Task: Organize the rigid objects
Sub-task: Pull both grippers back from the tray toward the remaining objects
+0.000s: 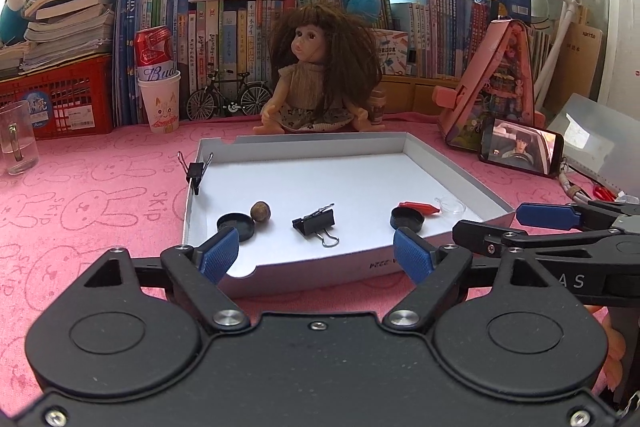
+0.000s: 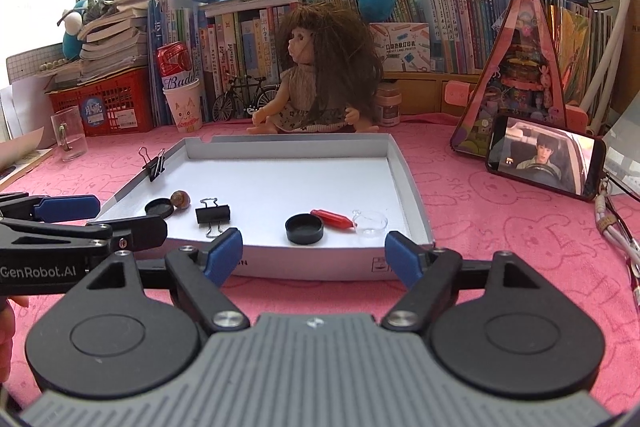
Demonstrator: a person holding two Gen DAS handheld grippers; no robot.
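A shallow white box tray (image 1: 320, 143) (image 2: 288, 147) lies on the pink cloth. Inside it are two black caps (image 1: 236, 225) (image 1: 407, 219), a brown nut (image 1: 260, 211), a black binder clip (image 1: 314, 223), a red pen-like piece (image 1: 418, 207) and a clear little dish (image 1: 452, 205). A second binder clip (image 1: 195, 173) is clamped on the tray's left wall. My left gripper (image 1: 316, 253) stands open just before the tray's front wall, nothing between its fingers. My right gripper (image 2: 313, 255) is open too, empty, at the same front wall near the right cap (image 2: 305, 229).
A doll (image 1: 316, 75) sits right behind the tray. A phone (image 2: 544, 159) leans at the right, beside a pink toy house (image 2: 520, 75). A glass mug (image 1: 16, 143) and a paper cup holding a can (image 1: 160, 99) stand left. Books and red crates line the back.
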